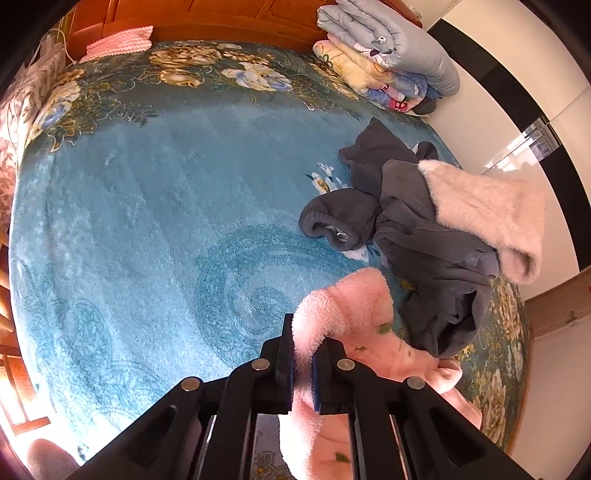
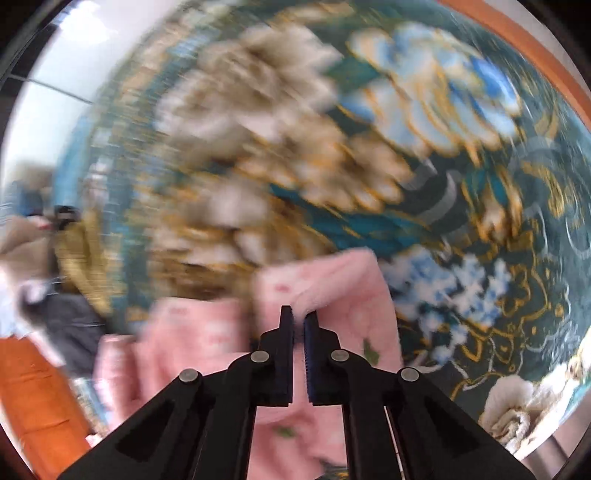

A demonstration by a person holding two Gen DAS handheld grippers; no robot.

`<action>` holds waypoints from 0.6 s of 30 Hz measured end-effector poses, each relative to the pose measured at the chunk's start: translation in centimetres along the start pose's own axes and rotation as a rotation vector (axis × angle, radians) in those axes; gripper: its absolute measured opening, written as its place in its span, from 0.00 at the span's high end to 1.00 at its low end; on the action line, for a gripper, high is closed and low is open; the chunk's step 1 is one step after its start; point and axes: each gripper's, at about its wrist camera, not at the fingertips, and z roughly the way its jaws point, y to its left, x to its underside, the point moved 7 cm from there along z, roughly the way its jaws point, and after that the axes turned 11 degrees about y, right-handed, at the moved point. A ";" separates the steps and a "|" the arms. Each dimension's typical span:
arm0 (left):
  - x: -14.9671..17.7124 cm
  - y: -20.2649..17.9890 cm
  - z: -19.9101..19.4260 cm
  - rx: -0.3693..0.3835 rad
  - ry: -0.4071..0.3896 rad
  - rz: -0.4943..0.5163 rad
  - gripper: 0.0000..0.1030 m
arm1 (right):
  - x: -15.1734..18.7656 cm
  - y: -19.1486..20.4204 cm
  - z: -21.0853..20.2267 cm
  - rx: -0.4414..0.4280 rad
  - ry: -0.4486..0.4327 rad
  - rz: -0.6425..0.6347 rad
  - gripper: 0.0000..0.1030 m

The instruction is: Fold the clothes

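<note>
A blue plush bedspread (image 1: 147, 221) with floral borders is covering the whole surface ahead of the left gripper (image 1: 303, 338). Its fingers are clamping a fold of the pink fleece garment (image 1: 354, 306), which is trailing down to their right. Beyond the fingertips and to the right a dark grey garment (image 1: 424, 229) is lying crumpled, with a pale pink fluffy piece (image 1: 487, 210) resting on it. Folded quilts (image 1: 388, 55) are stacked far ahead against the wooden headboard (image 1: 221, 18). The right gripper (image 2: 299, 317) is sitting closed, nothing visibly pinched, with the pink fleece garment (image 2: 332, 284) just under its fingertips; that view is blurring.
</note>
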 end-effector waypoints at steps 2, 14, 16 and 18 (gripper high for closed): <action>-0.8 -0.3 -1.3 0.041 -0.009 -0.015 0.94 | -0.5 3.1 -4.8 -0.102 -0.084 -0.075 0.96; -1.5 -0.8 -10.6 0.121 -0.164 0.021 0.95 | 1.0 0.2 -23.4 -0.239 -0.491 -0.180 0.97; 0.3 0.5 -7.9 0.060 -0.096 0.005 0.95 | 1.9 -4.3 -18.8 -0.169 -0.403 -0.094 0.97; 2.1 1.8 -5.3 0.000 -0.027 -0.010 0.95 | 3.0 -8.9 -14.1 -0.099 -0.310 -0.005 0.97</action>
